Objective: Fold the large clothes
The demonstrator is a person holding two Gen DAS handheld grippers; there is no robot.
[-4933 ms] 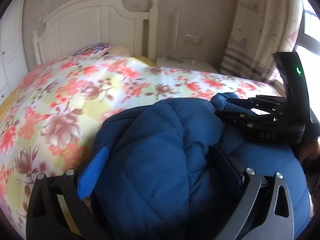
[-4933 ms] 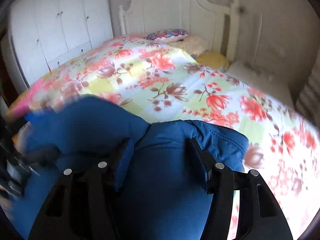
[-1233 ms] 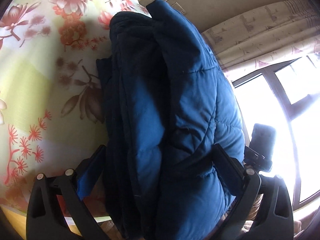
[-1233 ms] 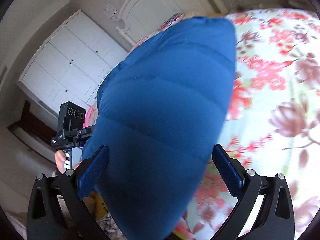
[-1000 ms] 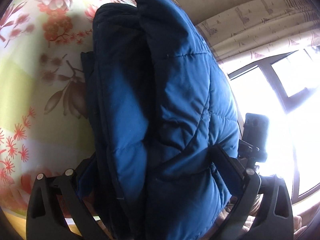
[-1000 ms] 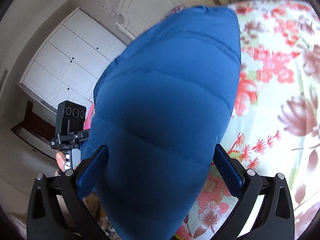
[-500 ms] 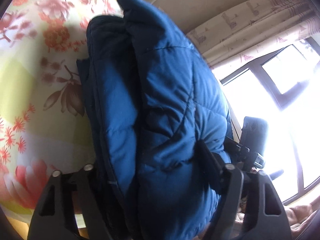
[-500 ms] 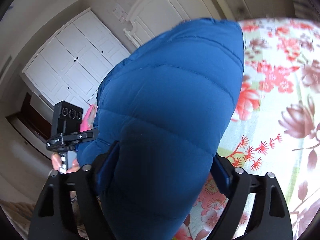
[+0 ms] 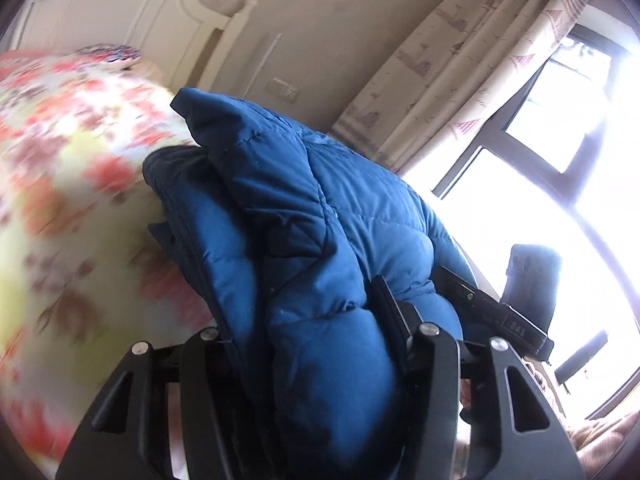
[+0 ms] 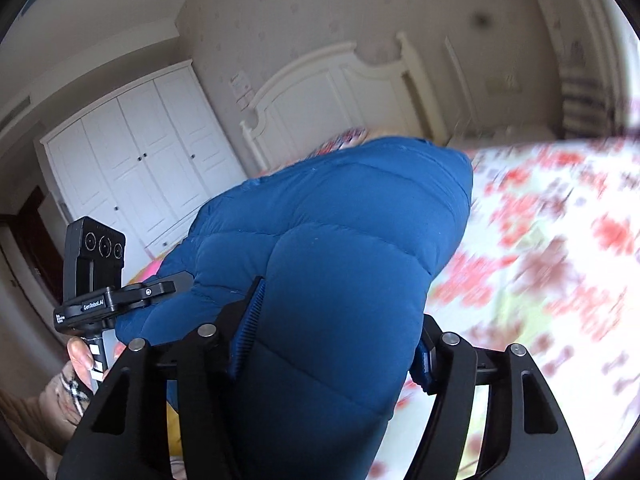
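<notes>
A folded blue padded jacket [image 9: 288,216] is held up off the floral bedspread [image 9: 72,184]. My left gripper [image 9: 312,320] is shut on one thick end of the jacket, its jaws pressed into the padding. My right gripper [image 10: 336,320] is shut on the other end of the jacket [image 10: 340,232]. Each gripper shows in the other's view: the right one [image 9: 516,320] past the jacket at right, the left one [image 10: 100,280] at lower left with a hand on it.
The bed with its white headboard [image 10: 332,92] and a patterned pillow [image 9: 108,52] lies beyond. A white wardrobe [image 10: 136,160] stands at the left. A curtain [image 9: 440,72] and a bright window [image 9: 560,160] are on the right side.
Both grippers have closed from open jaws onto the jacket's ends and lifted it. The views have tilted up toward the headboard and walls, and the bedspread is blurred by motion.
</notes>
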